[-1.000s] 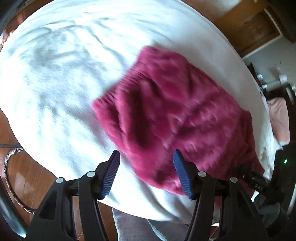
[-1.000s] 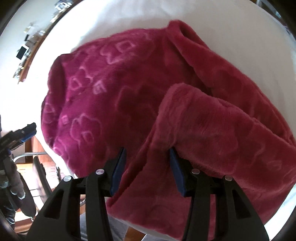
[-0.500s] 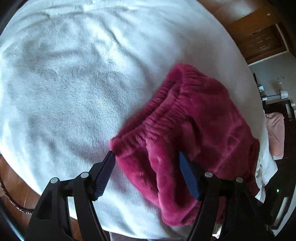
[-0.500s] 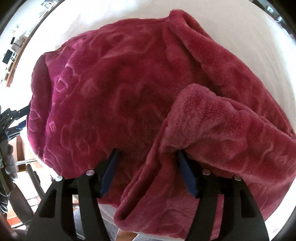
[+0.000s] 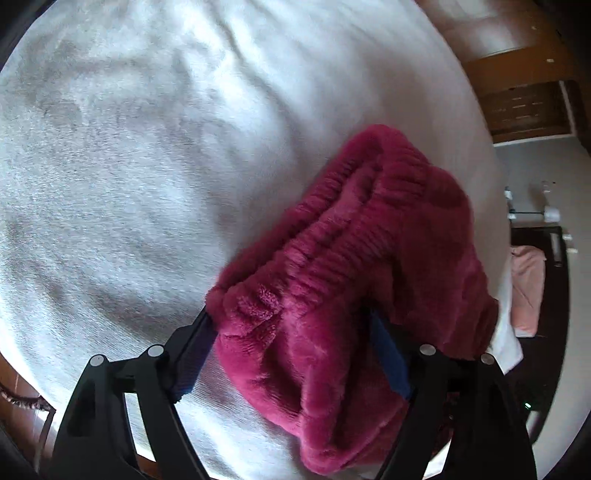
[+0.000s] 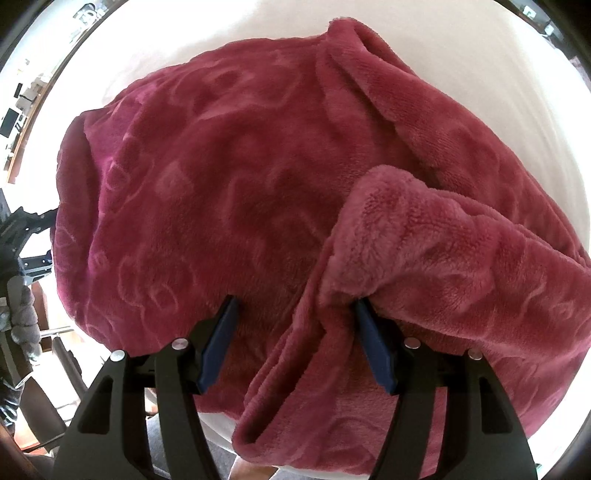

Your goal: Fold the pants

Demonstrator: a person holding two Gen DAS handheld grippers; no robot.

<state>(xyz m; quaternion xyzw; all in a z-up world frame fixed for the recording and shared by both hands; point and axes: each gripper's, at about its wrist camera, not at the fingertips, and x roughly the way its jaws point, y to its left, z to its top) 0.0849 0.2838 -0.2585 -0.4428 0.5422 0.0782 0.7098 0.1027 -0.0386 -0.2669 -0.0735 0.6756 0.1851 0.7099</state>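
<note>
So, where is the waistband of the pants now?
In the left wrist view, the waistband lies right of centre on the white cover, its near end between the left gripper's jaws.

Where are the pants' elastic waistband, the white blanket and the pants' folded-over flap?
waistband [image 5: 332, 236], left wrist view, on its ribbed gathers.
white blanket [image 5: 140, 177], left wrist view, on bare fabric.
folded-over flap [image 6: 413, 229], right wrist view, on its fuzzy fold.

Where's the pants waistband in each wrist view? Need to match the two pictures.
Left wrist: the ribbed waistband runs diagonally through the centre-right, its near end between the left claw pads.
Right wrist: no ribbed waistband visible; only the patterned body of the pants fills the picture.
Shared landmark: the white blanket under the pants, also along the top edge of the right view.
</note>
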